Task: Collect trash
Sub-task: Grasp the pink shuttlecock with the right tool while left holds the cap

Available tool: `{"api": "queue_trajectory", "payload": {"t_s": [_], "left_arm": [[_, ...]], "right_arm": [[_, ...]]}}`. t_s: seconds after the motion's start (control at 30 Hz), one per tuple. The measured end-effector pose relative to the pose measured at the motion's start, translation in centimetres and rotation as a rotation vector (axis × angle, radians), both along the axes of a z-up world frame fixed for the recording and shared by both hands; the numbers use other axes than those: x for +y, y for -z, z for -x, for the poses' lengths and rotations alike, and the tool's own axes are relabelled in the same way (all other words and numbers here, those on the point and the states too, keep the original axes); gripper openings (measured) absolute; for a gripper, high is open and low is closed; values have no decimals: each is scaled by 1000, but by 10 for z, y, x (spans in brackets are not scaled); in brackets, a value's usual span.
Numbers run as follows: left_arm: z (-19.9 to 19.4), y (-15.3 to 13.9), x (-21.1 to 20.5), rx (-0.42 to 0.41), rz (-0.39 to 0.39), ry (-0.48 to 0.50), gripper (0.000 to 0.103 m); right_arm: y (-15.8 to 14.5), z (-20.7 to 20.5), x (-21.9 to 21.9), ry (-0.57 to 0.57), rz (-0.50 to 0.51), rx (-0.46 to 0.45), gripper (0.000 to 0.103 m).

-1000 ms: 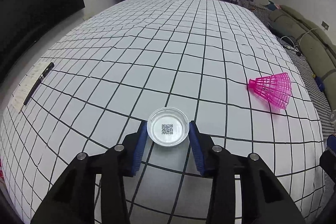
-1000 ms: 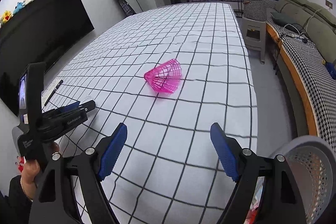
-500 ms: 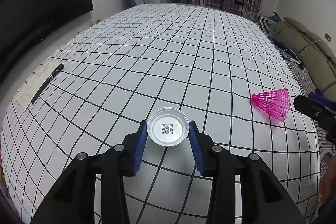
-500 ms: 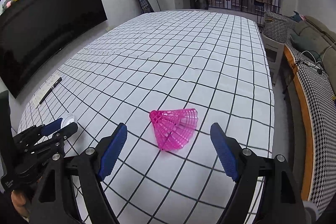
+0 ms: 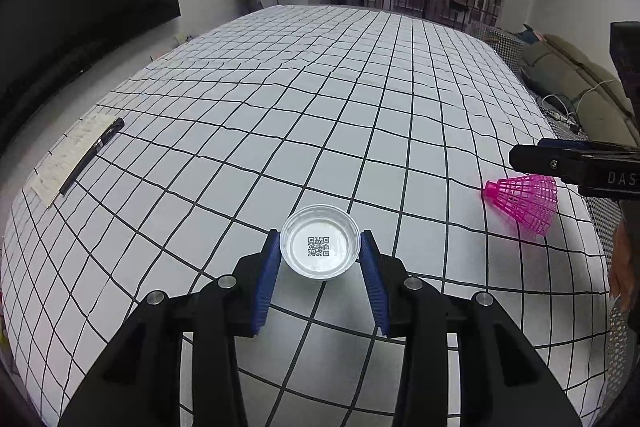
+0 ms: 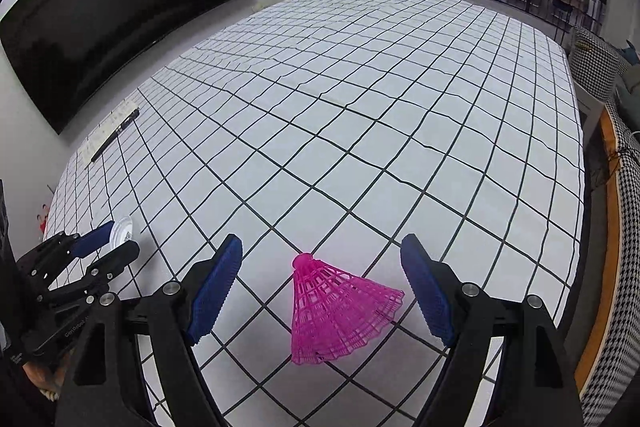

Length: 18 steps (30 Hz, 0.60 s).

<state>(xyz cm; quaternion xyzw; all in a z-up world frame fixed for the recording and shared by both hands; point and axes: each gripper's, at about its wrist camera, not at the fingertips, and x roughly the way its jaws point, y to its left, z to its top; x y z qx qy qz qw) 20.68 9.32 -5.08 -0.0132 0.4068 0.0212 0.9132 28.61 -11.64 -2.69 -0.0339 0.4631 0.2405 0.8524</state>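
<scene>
A small clear plastic cup (image 5: pixel 320 255) with a QR code on its bottom sits between the blue pads of my left gripper (image 5: pixel 320 235), which press on both of its sides. In the right wrist view the same cup (image 6: pixel 122 229) and left gripper (image 6: pixel 108 243) show at the far left. A pink plastic shuttlecock (image 6: pixel 340 315) lies on its side on the checked tablecloth (image 6: pixel 360 107), cork pointing away. My right gripper (image 6: pixel 322 245) hangs over it, wide open, a pad on each side and neither touching. In the left wrist view the shuttlecock (image 5: pixel 524 205) lies under a right finger (image 5: pixel 568 165).
A black pen (image 5: pixel 92 151) lies on a paper sheet (image 5: pixel 60 167) at the table's left edge. A dark screen (image 6: pixel 120 7) hangs on the left wall. A sofa (image 5: pixel 580 87) runs along the right side. A perforated bin rim (image 5: pixel 618 343) shows at lower right.
My right gripper has swept in over the shuttlecock, which now lies between its open fingers. The left gripper has stayed in place, still clamped on the cup.
</scene>
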Motion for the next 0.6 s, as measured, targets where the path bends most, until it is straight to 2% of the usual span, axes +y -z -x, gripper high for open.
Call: {"api": "queue_trajectory", "payload": {"t_s": [0.23, 0.4, 0.6], "left_arm": [[-1, 2, 1, 3, -2, -2, 39], [-1, 2, 1, 5, 0, 1, 39], [-1, 2, 1, 2, 1, -2, 39]], "right_arm": [[21, -12, 10, -92, 56, 131, 78], [25, 4, 15, -104, 87, 127, 78], [32, 16, 25, -46, 129, 104, 78]]}}
